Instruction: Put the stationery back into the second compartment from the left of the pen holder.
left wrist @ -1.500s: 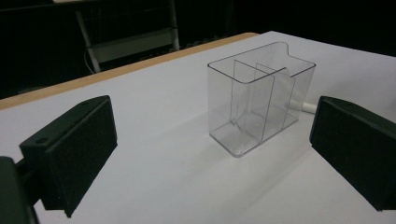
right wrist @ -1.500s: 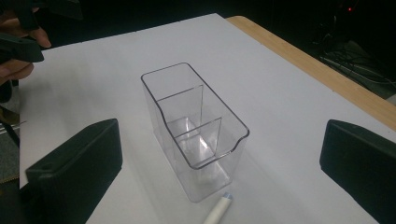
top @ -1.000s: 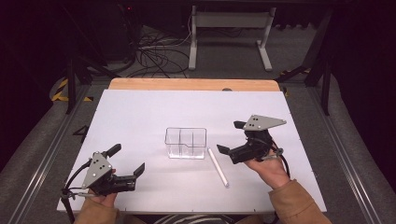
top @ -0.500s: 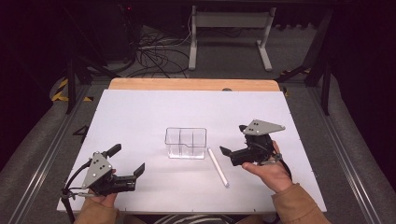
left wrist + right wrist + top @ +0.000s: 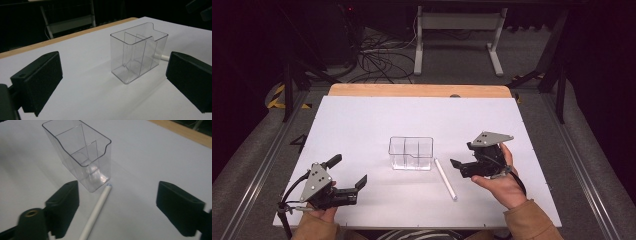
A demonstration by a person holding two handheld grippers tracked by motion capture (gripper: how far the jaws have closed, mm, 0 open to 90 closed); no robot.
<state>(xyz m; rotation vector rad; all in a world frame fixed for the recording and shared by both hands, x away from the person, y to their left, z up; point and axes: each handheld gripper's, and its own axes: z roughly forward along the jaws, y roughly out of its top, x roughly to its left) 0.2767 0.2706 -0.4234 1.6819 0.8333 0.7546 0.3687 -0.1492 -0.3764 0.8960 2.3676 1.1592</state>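
The white stick (image 5: 96, 213) lies flat on the table (image 5: 362, 120), between the jaws of the right gripper (image 5: 117, 207) in its own view but nearer the one on that view's left; neither pad touches it. Its far tip ends just beside the foot of the clear box (image 5: 80, 152), and whether the two touch is hard to tell. In the high view the stick (image 5: 445, 179) slants from the box (image 5: 411, 153) towards the person, with the right gripper (image 5: 462, 166) just beside it. That gripper's jaws stand wide, though they have just been closing, with nothing gripped.

Against the earlier frames, the right gripper has come down and in towards the stick. The left gripper (image 5: 349, 175) rests where it was at the table's near left corner, jaws wide and empty, facing the box (image 5: 137, 56).

The table is white with a wooden far edge. Behind it, the dark room holds a stand (image 5: 457, 30) and loose cables (image 5: 377, 55) on the floor.
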